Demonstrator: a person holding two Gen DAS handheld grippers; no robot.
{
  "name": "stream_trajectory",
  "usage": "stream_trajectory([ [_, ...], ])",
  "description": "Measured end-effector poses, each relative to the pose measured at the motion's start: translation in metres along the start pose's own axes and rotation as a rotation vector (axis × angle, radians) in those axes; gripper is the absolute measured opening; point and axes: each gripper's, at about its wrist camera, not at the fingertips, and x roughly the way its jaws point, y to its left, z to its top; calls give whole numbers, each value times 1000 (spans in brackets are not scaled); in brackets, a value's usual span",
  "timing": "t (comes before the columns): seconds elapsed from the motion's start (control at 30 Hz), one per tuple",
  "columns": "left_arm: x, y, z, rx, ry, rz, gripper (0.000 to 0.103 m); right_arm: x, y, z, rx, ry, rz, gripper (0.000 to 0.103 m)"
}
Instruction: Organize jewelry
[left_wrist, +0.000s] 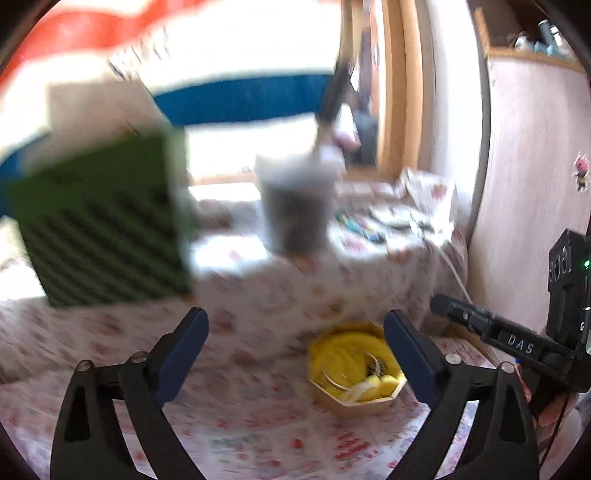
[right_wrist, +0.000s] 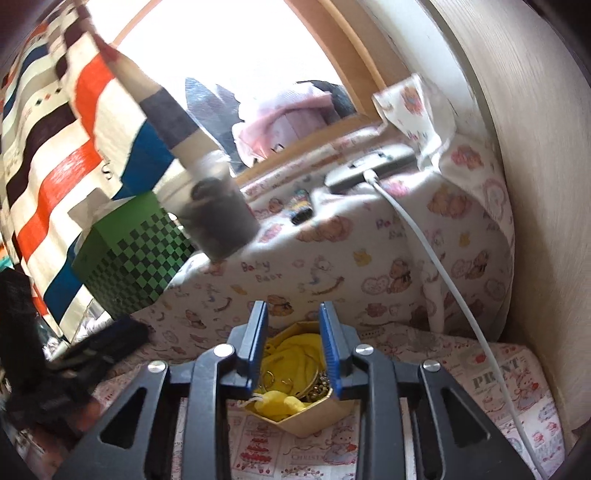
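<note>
A small octagonal cardboard box lined with yellow cloth holds gold rings and bangles on the patterned tablecloth. It also shows in the right wrist view, just beyond and below my right gripper, whose blue-padded jaws are partly open with nothing between them. My left gripper is wide open and empty, with the box just left of its right finger. The right gripper's black body enters the left wrist view from the right.
A green checkered box stands at the left, a dark cup behind centre. A white cable runs down from a device on a raised cloth-covered ledge. A wooden wall bounds the right. A striped curtain hangs left.
</note>
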Motion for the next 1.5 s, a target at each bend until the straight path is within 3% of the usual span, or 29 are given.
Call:
stream_trajectory([
  [0.13, -46, 16, 4, -5, -165, 93, 103, -15, 25, 1, -113, -35, -15, 31],
  [0.27, -71, 26, -1, -2, -232, 162, 103, -32, 49, -4, -202, -89, -37, 34],
  [0.43, -98, 34, -12, 5, -243, 192, 103, -53, 72, -10, -250, -154, -40, 61],
  [0.5, -107, 38, -19, 5, -248, 203, 103, -57, 82, -14, -281, -175, -70, 81],
  [0.57, -111, 41, -32, 0, -236, 207, 103, -60, 93, -19, -311, -202, -117, 88],
  [0.7, -115, 51, -62, -11, -217, 250, 103, -64, 109, -35, -346, -217, -100, 102],
  [0.87, -110, 72, -73, -72, -205, 237, 103, -53, 114, -55, -340, -211, -70, 103],
  [0.97, -102, 84, -83, -76, -206, 269, 103, -44, 115, -69, -340, -207, -76, 103],
  [1.13, -77, 104, -94, -118, -140, 291, 103, -28, 109, -89, -319, -176, -67, 103],
  [1.5, -58, 119, -113, -120, -115, 282, 103, -11, 95, -97, -301, -140, -150, 103],
])
